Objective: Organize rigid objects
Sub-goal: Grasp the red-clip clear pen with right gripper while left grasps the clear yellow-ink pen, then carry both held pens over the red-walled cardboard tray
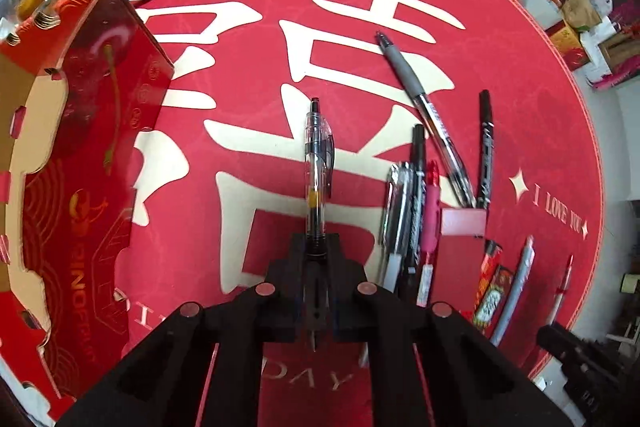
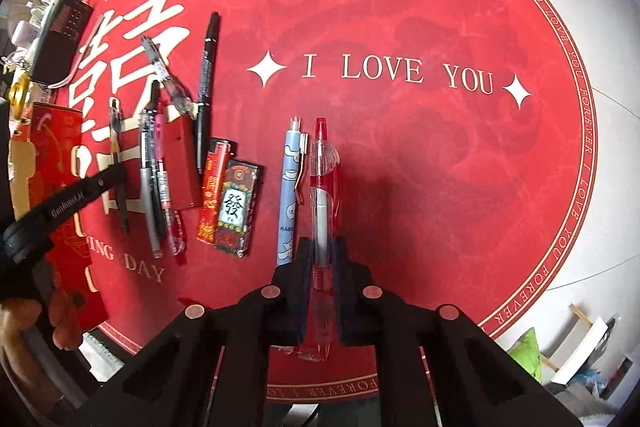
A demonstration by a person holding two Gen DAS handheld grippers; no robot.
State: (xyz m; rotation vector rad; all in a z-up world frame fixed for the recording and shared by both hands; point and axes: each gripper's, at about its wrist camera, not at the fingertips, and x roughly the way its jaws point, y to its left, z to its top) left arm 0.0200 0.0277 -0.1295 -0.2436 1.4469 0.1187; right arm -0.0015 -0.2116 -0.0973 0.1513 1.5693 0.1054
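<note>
**Both grippers clamped on pens, pick-up step**

Step in hand, judged: pick-up stage of sorting the pens. The left gripper pointed down over the round red mat with cream lettering, its jaws together on a clear-barrelled retractable pen with black clip and black ink. The pads pinched the pen's lower barrel; the rest of it stuck out ahead of the fingers. The right gripper likewise pointed down, jaws closed on a translucent red-and-clear retractable pen with white refill, gripped around the lower barrel.

Whether either pen was clear of the mat could not be told from these views.

Position: the red pen sat just beside a pale blue cartoon-print pen lying on the mat. Left of that lay two red printed lighters, a small red rectangular box, and a loose cluster of black, grey and pink pens. A large red printed cardboard box with open top stood at the mat's left edge.

Next move, judged: carry each pen to its grouping, probably the cardboard box or the pen cluster, keeping the barrels from swivelling in the pads. Destination not certain from the frames.
</note>
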